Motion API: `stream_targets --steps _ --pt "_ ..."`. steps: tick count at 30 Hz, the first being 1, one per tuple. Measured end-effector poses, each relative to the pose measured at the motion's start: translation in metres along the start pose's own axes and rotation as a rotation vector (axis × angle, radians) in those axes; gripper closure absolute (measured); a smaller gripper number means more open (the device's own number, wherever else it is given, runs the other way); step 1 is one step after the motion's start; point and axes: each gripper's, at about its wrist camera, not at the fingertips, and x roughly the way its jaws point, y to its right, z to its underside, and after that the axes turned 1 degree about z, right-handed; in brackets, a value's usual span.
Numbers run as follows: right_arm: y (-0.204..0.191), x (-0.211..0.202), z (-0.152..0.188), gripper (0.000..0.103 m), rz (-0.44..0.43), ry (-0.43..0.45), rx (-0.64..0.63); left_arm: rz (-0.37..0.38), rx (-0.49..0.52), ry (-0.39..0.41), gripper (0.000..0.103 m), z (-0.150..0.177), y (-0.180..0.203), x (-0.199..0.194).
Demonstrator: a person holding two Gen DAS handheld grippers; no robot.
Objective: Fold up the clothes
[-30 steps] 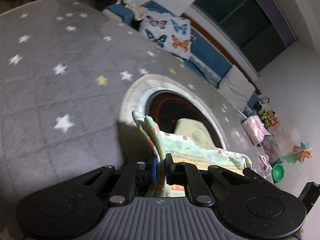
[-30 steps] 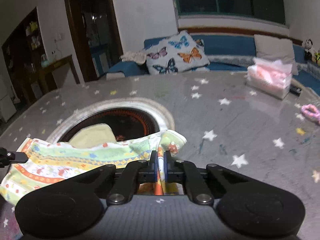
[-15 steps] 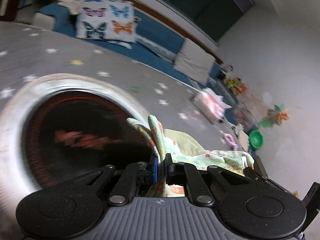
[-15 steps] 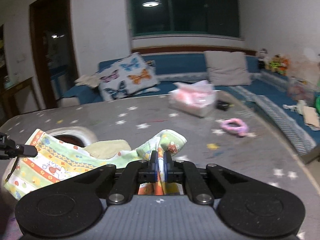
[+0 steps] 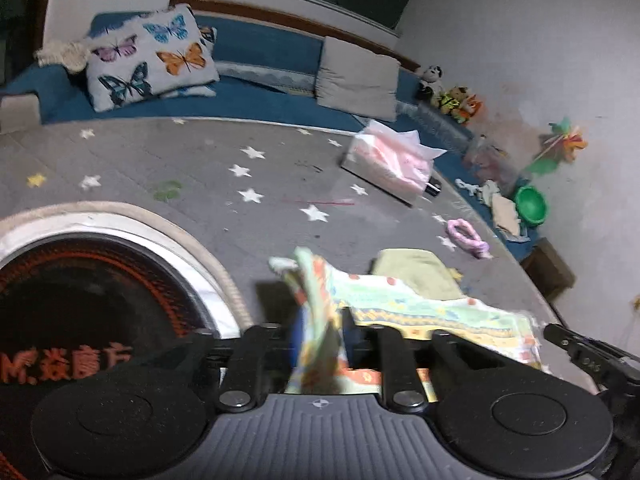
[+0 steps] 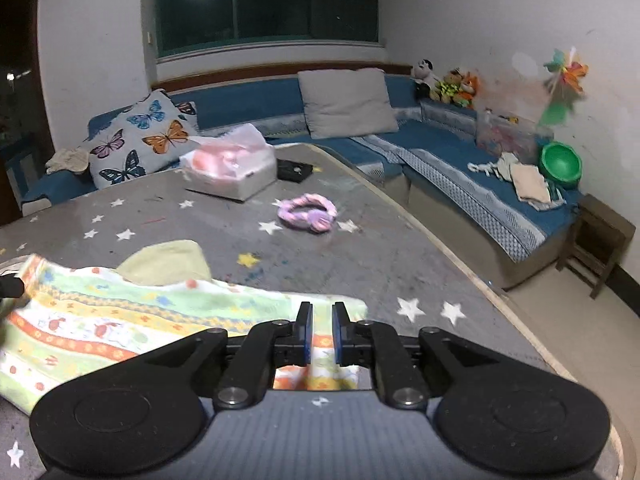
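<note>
Our left gripper [image 5: 318,338] parted with a garment [image 6: 120,320] fold between its blurred fingers — grip unclear, our right gripper [image 6: 319,330] slightly apart, released, garment on the grey star-patterned table [image 6: 380,256], blue sofa [image 6: 440,148] behind, butterfly cushion [image 5: 150,56], tissue box [image 6: 232,172] — dark window [image 6: 264,0].

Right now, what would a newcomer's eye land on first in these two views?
First the striped cloth spread on the star-patterned table, bright against the grey. The left gripper has a bunch of it between its fingers, while the right gripper stands open over its edge. Behind, the butterfly pillow on the blue sofa and the pink ring on the table draw the eye.
</note>
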Motion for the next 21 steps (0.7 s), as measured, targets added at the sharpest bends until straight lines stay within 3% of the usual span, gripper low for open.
stream_targets --steps 9,21 --pt "-0.038 0.018 -0.004 0.093 -0.202 -0.034 -0.029 0.069 0.122 -0.035 0.073 -0.008 0.032 0.024" --pt "-0.061 0.057 -0.004 0.092 -0.229 -0.073 -0.038 0.083 0.165 -0.092 0.075 -0.010 0.046 0.075"
